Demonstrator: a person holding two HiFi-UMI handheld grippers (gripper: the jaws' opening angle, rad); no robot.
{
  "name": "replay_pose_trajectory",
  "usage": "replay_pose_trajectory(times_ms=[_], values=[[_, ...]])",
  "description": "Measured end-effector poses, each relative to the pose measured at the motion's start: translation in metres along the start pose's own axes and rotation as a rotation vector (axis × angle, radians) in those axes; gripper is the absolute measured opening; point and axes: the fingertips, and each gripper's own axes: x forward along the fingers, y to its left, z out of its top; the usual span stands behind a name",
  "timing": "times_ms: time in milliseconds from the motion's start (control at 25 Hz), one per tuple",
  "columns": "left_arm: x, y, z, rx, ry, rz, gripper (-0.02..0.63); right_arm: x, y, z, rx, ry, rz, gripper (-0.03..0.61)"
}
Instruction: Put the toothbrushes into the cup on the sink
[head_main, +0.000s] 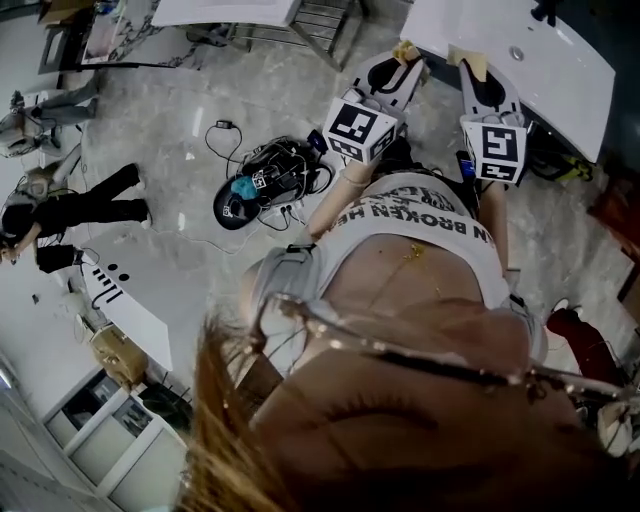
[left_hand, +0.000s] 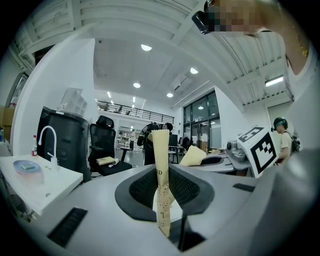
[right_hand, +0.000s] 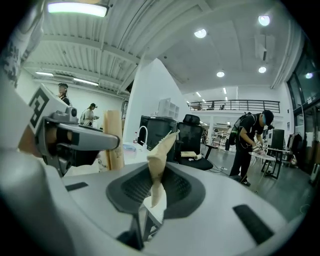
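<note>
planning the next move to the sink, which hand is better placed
Right, probably. In the head view the right gripper reaches over the sink counter, while the left gripper sits at its corner. Each is shut on a tan paper packet.

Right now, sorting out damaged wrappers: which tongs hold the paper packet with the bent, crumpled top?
The right tongs hold it: the bent packet kinks midway and leans right at its top, while the straight packet in the left tongs stands upright.
</note>
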Motion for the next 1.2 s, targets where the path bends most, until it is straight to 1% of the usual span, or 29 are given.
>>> replay_pose_trajectory(times_ms=[280,480,640,800,920,1080,1200], values=[[0.032,0.053,0.01,0.009,0.002,-0.059,0.066,0.062,-0.006,0.017,0.009,-0.004,-0.032,0.063],[0.038,0.077,0.014,0.021,0.009,-0.086,0.066,0.089,-0.002,0.021,0.029,-0.001,-0.045,0.063],[0.041,0.095,0.017,0.018,0.002,-0.084,0.066,0.106,0.0,0.022,0.041,0.01,-0.038,0.063],[0.048,0.105,0.012,-0.002,-0.004,-0.081,0.066,0.117,-0.005,0.018,0.032,0.011,-0.038,0.063],[0.055,0.11,0.009,-0.013,0.009,-0.074,0.066,0.124,-0.012,0.017,0.036,0.01,-0.035,0.061],[0.075,0.115,0.008,-0.004,0.024,-0.061,0.066,0.136,-0.03,0.014,0.035,0.004,-0.03,0.063],[0.097,0.118,0.013,-0.012,0.024,-0.052,0.066,0.146,-0.05,0.015,0.039,0.001,-0.011,0.063]])
